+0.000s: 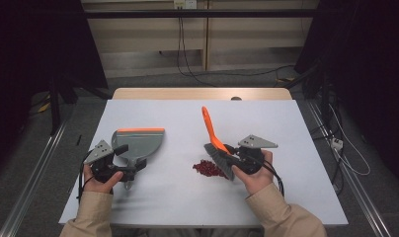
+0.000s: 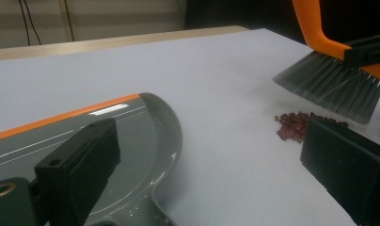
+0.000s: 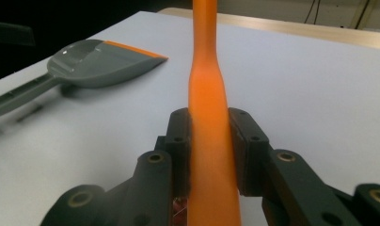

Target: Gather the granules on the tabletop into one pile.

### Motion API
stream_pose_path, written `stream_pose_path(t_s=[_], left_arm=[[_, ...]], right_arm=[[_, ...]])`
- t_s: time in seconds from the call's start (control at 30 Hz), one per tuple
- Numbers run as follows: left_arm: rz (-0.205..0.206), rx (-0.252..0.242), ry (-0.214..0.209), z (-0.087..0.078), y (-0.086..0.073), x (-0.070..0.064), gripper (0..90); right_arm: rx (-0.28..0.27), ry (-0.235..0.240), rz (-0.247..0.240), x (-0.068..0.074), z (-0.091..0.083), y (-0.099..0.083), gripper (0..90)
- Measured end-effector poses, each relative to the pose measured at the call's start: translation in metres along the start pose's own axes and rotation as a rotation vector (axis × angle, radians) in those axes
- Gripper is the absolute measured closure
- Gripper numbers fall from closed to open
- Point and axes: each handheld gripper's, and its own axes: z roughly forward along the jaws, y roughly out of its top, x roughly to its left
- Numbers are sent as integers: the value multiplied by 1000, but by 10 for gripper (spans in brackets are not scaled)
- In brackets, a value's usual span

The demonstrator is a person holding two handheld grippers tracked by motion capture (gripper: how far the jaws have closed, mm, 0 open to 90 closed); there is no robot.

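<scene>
The brush (image 1: 215,140) is clamped by its orange handle between the fingers (image 3: 247,141) of the right gripper (image 1: 239,157), bristles held just above the red beads (image 1: 207,168). Left of the beads, the dustpan (image 1: 138,143) lies on the counter (image 1: 296,148); the left gripper (image 1: 119,168) is held spread wide at the dustpan's handle end.

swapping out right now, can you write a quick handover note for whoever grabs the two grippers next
Right gripper: shut on the orange brush handle; the grey bristles sit right beside the red bits.
Left gripper: jaws open, one over the grey dustpan, which lies flat on the table; the pan is not gripped.
Done: brush picked up and brought to the pile.
Left: probably grip the dustpan by its handle, bring its orange-edged lip to the pile, sweep the bits in. None are in the pan yet.
</scene>
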Motion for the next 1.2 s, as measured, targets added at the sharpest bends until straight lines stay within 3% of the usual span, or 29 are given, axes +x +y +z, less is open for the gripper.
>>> stream_pose_path(t_s=[0.1, 0.27, 0.67, 0.9, 1.03, 1.13, 1.2], left_arm=[[0, 4, 0, 1, 0, 0, 50], [-2, 5, 2, 1, -1, 1, 50], [-8, 5, 3, -1, -1, 2, 50], [-3, 10, -1, -1, -1, 2, 50], [0, 13, -3, 0, -1, 1, 50], [-1, 15, -4, 1, -1, 0, 50], [-1, 17, -3, 1, -1, 0, 50]], right_arm=[[-18, -13, 8, -1, 3, -7, 718], [-36, -25, 5, -1, 16, 0, 718], [-50, 6, -26, 2, 41, 18, 718], [-36, 6, -59, 5, 20, 16, 718], [-22, -17, -57, 1, 2, 4, 718], [-42, -23, -17, 0, -4, -7, 718], [-56, -38, -35, 3, -2, -13, 718]])
